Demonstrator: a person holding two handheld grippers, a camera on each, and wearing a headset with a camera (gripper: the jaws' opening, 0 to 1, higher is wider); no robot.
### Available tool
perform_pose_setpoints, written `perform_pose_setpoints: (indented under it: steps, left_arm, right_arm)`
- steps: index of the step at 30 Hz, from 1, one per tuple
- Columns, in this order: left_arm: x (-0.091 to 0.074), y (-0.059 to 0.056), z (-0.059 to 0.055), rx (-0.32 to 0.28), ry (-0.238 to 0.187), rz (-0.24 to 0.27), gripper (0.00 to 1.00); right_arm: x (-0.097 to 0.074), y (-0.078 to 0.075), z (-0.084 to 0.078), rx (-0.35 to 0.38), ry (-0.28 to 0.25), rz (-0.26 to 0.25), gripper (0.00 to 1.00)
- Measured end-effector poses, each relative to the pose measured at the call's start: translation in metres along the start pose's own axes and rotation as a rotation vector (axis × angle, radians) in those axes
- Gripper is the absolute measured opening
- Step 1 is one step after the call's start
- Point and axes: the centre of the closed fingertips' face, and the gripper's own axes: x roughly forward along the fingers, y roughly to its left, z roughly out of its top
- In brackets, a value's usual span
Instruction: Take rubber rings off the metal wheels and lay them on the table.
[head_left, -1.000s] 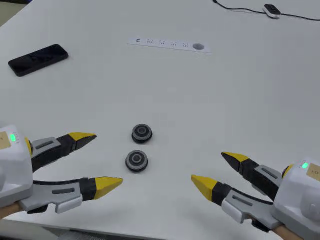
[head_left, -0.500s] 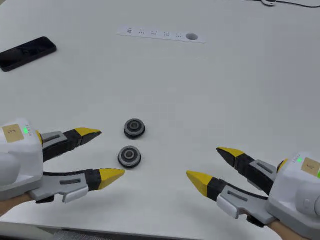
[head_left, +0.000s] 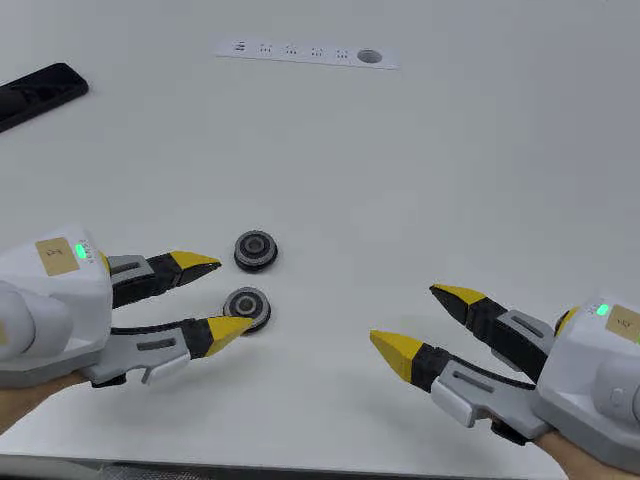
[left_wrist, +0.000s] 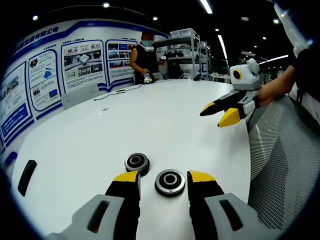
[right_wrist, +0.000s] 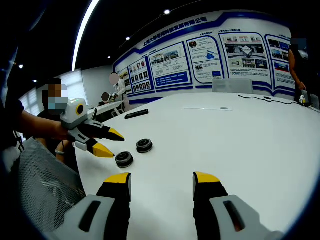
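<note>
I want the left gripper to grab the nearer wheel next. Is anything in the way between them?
Nothing visible. The left gripper is open, with the nearer wheel right at its tips on bare table. The second wheel sits beyond, off to one side.

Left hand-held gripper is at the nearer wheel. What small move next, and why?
Probably ease the left hand-held gripper forward and close on the nearer metal wheel with its black rubber ring: the jaws stand open, yellow tips flanking it, not gripping. The right hand-held gripper is open, apart.
</note>
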Motion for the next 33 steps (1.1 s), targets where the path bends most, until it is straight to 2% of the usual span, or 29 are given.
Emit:
perform_pose_setpoints:
  steps: [3,17,33]
  left_arm:
    - [0.001,0.001,0.000,-0.004,-0.002,0.001,0.39]
    - [0.005,-0.003,-0.010,0.003,0.033,-0.017,0.26]
    - [0.009,-0.008,-0.015,0.017,0.066,-0.049,0.21]
  right_arm:
    - [-0.001,-0.001,0.001,0.004,-0.004,-0.003,0.51]
    - [-0.001,-0.002,0.000,0.019,-0.006,-0.005,0.51]
    - [-0.001,-0.003,0.000,0.026,-0.008,-0.010,0.51]
